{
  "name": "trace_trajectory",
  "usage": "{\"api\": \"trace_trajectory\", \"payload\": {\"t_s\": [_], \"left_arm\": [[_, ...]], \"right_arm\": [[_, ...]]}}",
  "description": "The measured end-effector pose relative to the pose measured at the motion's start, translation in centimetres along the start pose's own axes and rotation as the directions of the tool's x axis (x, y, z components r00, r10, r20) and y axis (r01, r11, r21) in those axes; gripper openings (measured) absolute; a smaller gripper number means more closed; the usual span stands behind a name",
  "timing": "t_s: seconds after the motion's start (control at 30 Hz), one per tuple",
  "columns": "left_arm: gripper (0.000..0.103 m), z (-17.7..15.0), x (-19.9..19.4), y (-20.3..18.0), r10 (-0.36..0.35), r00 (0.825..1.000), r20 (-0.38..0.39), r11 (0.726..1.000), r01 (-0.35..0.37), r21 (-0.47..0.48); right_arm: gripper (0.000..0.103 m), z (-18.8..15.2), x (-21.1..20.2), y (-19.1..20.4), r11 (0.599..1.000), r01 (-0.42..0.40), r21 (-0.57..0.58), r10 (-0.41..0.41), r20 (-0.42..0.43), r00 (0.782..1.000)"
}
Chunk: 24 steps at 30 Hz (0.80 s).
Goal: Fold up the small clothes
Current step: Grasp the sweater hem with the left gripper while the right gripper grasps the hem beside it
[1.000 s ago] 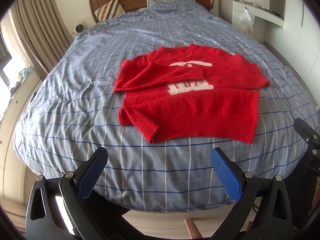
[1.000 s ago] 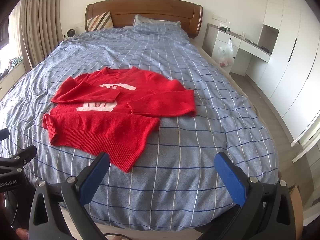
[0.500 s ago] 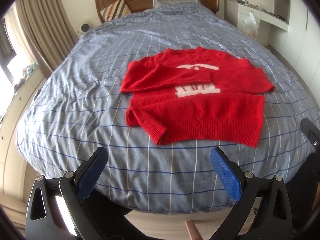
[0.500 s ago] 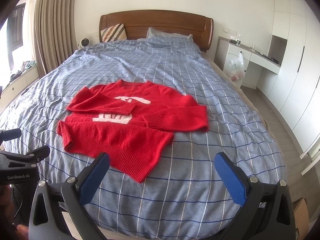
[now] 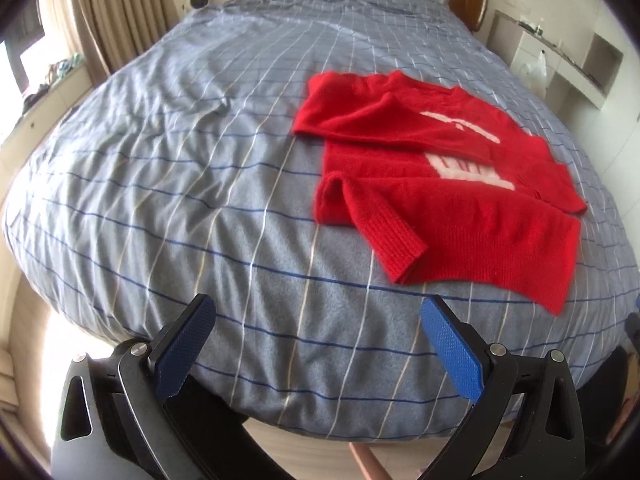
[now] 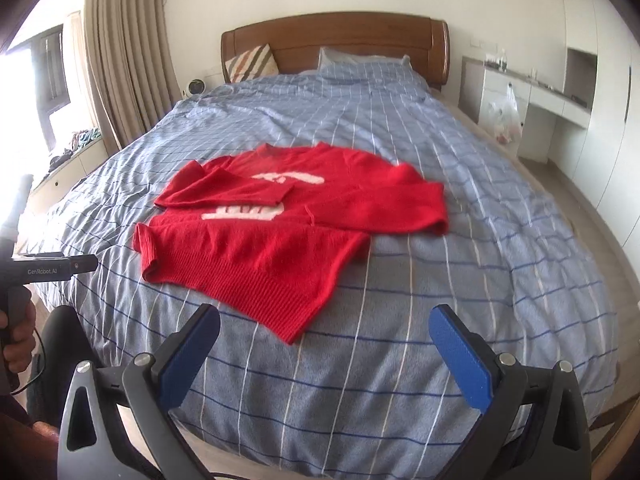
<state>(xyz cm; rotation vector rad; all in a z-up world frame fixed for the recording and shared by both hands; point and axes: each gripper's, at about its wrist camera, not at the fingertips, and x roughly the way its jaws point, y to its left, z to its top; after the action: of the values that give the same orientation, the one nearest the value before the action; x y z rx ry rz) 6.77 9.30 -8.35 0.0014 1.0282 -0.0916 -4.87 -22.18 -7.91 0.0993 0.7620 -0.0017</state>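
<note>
Lying on one bed [image 6: 440, 280], one red sweater [image 6: 280, 232]; two grippers [image 5: 316, 336] [image 6: 324, 340], jaws apart

A red knitted sweater [image 6: 288, 224] with a white pattern on its chest lies flat on the bed [image 6: 460, 264], left of centre on the blue checked duvet. Both sleeves are folded in across the body, and the ribbed hem points toward the near edge of the bed. The right gripper [image 6: 324, 332] hangs over that near edge with its blue-padded fingers [image 6: 191, 354] spread wide, holding nothing and clear of the sweater. At the far left a hand [image 6: 16, 344] grips the handle of the left gripper [image 6: 44, 270], beside the bed. A wooden headboard [image 6: 336, 46] and a striped pillow [image 6: 252, 63] stand at the far end, beige curtains [image 6: 128, 60] far left, and a white plastic bag [image 6: 506, 114] by the built-in desk on the right.
</note>
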Motion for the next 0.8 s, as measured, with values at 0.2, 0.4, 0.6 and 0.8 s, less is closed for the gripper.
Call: {"api": "trace_trajectory", "payload": {"t_s": [0.2, 0.4, 0.6, 0.8], "left_arm": [[0.102, 1.7, 4.8, -2.7, -0.144, 0.987, -0.067, 0.990, 0.143, -0.019], [0.075, 2.7, 8.7, -6.3, 0.037, 0.995, -0.090, 0.998, -0.031, 0.062], [0.008, 1.1, 4.7, -2.2, -0.202, 0.978, -0.061, 0.979, 0.198, -0.056], [0.007, -2.6, 1.6, 0.7, -0.333, 0.928, -0.165, 0.943, 0.327, -0.067]], "right_arm": [[0.100, -1.6, 7.3, -1.4, 0.974, -0.161, 0.158, 0.183, -0.137, 0.974], [0.051, -1.6, 11.3, 0.1, 0.971, -0.192, 0.139, 0.214, -0.164, 0.963], [0.005, -1.8, 9.6, -1.8, 0.936, -0.256, 0.240, 0.300, -0.165, 0.940], [0.005, -2.9, 5.4, -4.0, 0.905, -0.288, 0.314, 0.361, -0.204, 0.910]]}}
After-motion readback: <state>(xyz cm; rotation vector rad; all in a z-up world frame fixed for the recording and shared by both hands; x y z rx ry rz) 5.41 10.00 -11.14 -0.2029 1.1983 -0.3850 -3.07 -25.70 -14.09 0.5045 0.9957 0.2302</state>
